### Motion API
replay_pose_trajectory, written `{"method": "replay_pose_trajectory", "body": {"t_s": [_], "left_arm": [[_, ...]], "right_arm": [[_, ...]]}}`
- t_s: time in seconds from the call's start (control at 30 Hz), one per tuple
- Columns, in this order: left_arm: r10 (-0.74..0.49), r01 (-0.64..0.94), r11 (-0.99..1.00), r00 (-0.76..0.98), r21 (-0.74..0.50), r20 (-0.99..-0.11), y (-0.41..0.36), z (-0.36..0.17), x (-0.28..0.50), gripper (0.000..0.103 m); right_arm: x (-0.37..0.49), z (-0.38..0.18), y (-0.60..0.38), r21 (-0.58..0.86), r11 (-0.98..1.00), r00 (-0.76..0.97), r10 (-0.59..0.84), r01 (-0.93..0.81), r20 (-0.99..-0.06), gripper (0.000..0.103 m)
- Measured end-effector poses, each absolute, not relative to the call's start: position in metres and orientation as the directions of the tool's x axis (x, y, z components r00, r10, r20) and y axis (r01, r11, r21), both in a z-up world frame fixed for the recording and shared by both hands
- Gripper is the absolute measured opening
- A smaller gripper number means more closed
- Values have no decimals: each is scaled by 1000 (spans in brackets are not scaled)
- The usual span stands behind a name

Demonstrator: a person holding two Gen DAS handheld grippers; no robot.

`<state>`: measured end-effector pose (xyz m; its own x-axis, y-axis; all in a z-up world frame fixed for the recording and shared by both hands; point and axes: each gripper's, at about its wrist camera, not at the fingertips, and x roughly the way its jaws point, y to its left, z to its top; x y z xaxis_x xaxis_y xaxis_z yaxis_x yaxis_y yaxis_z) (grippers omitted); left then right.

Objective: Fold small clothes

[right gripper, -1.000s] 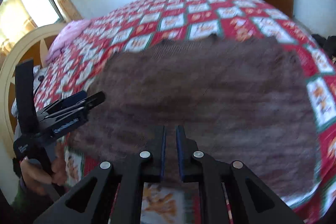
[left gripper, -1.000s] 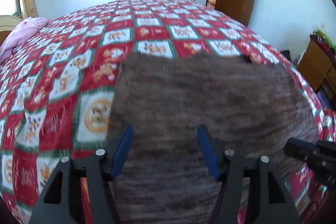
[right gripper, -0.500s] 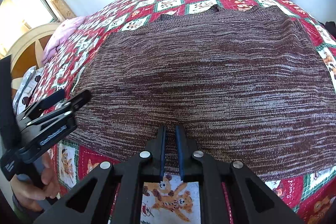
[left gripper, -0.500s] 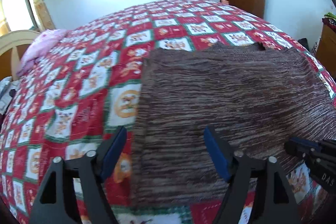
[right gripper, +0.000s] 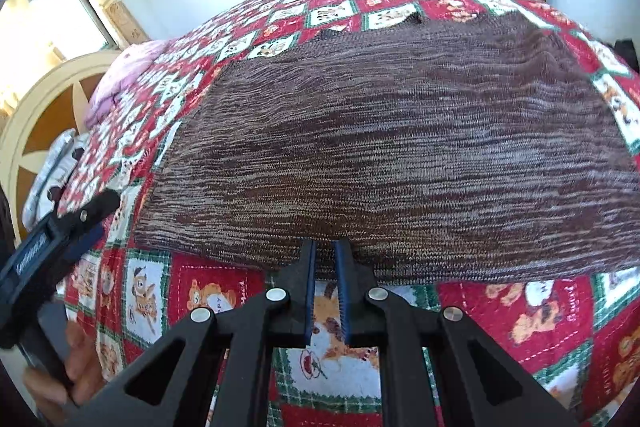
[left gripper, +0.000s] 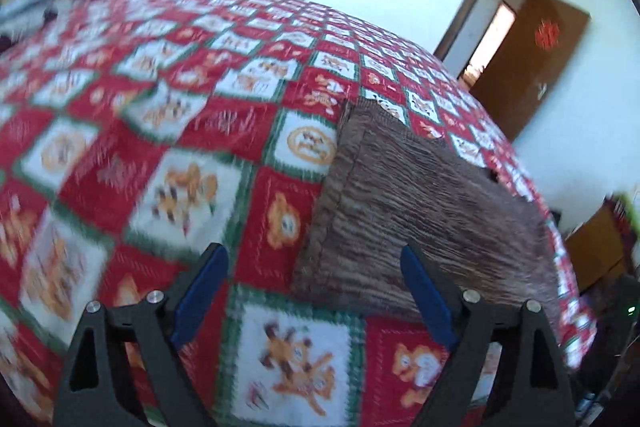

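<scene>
Well, brown marled knit garment (right gripper: 400, 147) lies flat on bedspread (right gripper: 520, 327).

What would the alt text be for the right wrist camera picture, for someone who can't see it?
A brown knitted garment lies spread flat on a bed with a red, white and green patchwork quilt. The right gripper reaches its near hem with its jaws almost closed. The left gripper comes in from the left edge, and a bright window and wooden door stand behind.

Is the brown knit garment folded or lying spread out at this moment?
Spread. The brown knit garment lies flat in one broad sheet on the quilt, no layer turned over; its underside is hidden.
</scene>
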<state>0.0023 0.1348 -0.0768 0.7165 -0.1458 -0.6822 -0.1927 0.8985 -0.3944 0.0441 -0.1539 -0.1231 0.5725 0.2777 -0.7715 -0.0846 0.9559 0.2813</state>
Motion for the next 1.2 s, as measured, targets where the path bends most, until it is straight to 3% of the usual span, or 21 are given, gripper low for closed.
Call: {"method": "replay_pose_trajectory", "body": {"t_s": [0.13, 0.27, 0.4, 0.47, 0.53, 0.57, 0.83, 1.07, 1.1, 1.2], "left_arm": [[-264, -220, 822, 670, -525, -694, 122, -103, 5, 89], [-228, -196, 853, 694, -484, -683, 101, -101, 13, 89], [-262, -212, 799, 720, -563, -643, 110, -98, 28, 89], [-277, -203, 788, 726, -581, -630, 114, -98, 34, 75], [-295, -174, 803, 715, -570, -633, 115, -101, 37, 18], [-297, -165, 817, 702, -553, -647, 114, -104, 39, 12], [-359, -215, 729, 689, -650, -630, 129, -118, 37, 25], [-353, -226, 722, 692, -654, -629, 131, -115, 48, 33], [-352, -227, 719, 696, -657, -626, 131, -115, 49, 33], [-353, -191, 746, 699, -638, -622, 127, -112, 49, 12]], "right_arm": [[43, -124, -153, 274, 957, 572, 277, -94, -772, 10], [43, -126, -153, 287, 953, 570, 288, -94, -769, 10], [44, -128, -156, 305, 948, 567, 302, -92, -766, 10], [44, -128, -157, 312, 946, 567, 307, -92, -764, 10], [44, -129, -158, 319, 943, 567, 313, -92, -762, 10], [44, -129, -159, 326, 941, 566, 318, -91, -760, 10], [45, -130, -160, 340, 936, 563, 329, -90, -758, 10], [45, -131, -159, 332, 939, 562, 323, -91, -761, 10], [45, -131, -159, 329, 940, 562, 322, -92, -762, 10], [45, -130, -158, 327, 941, 562, 320, -92, -762, 10]]}}
